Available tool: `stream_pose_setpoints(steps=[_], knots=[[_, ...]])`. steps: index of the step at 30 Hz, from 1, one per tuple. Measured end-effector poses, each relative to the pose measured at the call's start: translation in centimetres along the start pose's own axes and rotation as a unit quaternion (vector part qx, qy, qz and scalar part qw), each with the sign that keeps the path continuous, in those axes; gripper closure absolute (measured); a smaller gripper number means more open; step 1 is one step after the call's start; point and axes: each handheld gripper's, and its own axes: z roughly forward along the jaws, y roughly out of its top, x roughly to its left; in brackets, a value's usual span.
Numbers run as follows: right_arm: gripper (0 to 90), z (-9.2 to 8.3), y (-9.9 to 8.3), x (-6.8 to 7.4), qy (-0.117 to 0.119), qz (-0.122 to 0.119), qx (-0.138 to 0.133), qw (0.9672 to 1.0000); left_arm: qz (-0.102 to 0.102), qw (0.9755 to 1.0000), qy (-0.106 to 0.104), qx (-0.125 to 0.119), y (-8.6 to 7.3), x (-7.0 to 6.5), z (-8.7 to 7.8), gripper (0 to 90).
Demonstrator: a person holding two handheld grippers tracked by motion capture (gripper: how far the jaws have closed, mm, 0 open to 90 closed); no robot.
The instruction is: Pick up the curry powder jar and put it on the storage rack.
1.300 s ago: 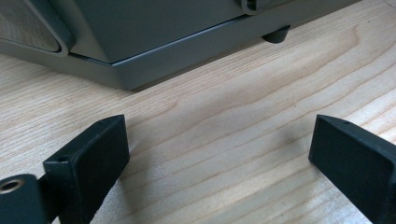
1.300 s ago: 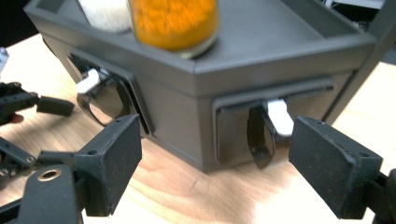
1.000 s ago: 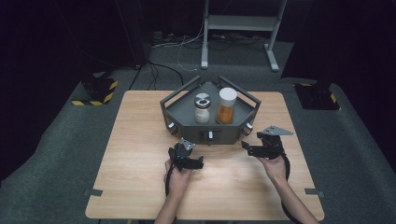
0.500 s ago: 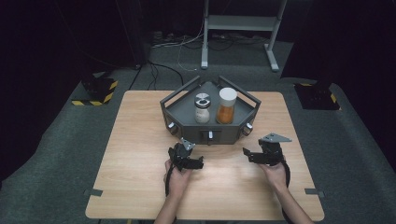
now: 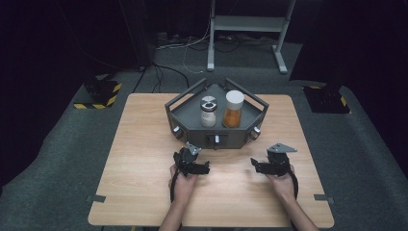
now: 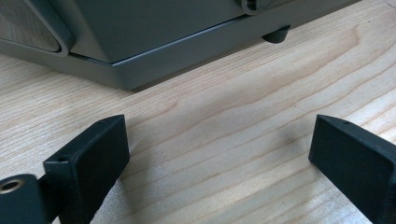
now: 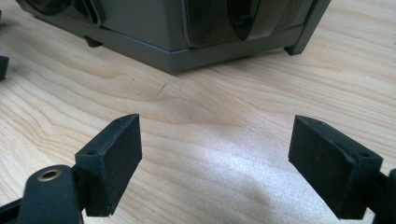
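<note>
The grey tray (image 5: 192, 115), a low angular holder with raised rails and small knobs on its front wall, sits at the middle of the far half of a wooden table (image 5: 139, 192), and it is the landmark for everything here. Inside it, left of centre, stands a small jar with a grey patterned lid (image 5: 208, 111); just to that jar's right, close beside it though I cannot tell if they touch, stands a taller jar of orange contents with a white cap (image 5: 233, 109). Both jars are upright and untouched, so the work looks barely begun: nothing has been lifted out, and by my judgement every handling step is yet to come. In front of the tray and to its left, the left gripper (image 5: 201, 167) rests low over the bare wood, held by a hand, jaws spread wide with nothing between them. In front of the tray and to its right, the right gripper (image 5: 256, 166) does the same, jaws wide apart and empty. The high view alone gives the jars and the whole layout. The left gripper view adds the tray's lower wall and one small foot (image 6: 276, 34) close up; the right gripper view adds a corner post (image 7: 306, 28) and the wood grain beneath the jaws.
</note>
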Motion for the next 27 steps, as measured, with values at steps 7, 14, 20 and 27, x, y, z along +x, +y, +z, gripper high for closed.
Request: stream_pose_setpoints(steps=[7,14,20,27], knots=[[17.3,0.4,-0.3,0.3,-0.006,-0.001,0.005,1.0,0.0,1.0,0.0,0.0,0.0,0.0,0.0,4.9],[17.1,0.6,-0.3,0.8,-0.012,-0.01,0.009,0.9998,-0.001,1.0,0.0,0.0,0.0,0.0,0.0,4.9],[16.7,0.9,-0.6,1.0,-0.014,-0.011,0.017,0.9997,0.001,1.0,0.0,0.0,0.0,0.0,0.0,4.9],[15.9,1.4,-0.9,1.0,-0.019,-0.01,0.031,0.9993,0.001,1.0,0.0,0.0,0.0,0.0,0.0,4.9]])
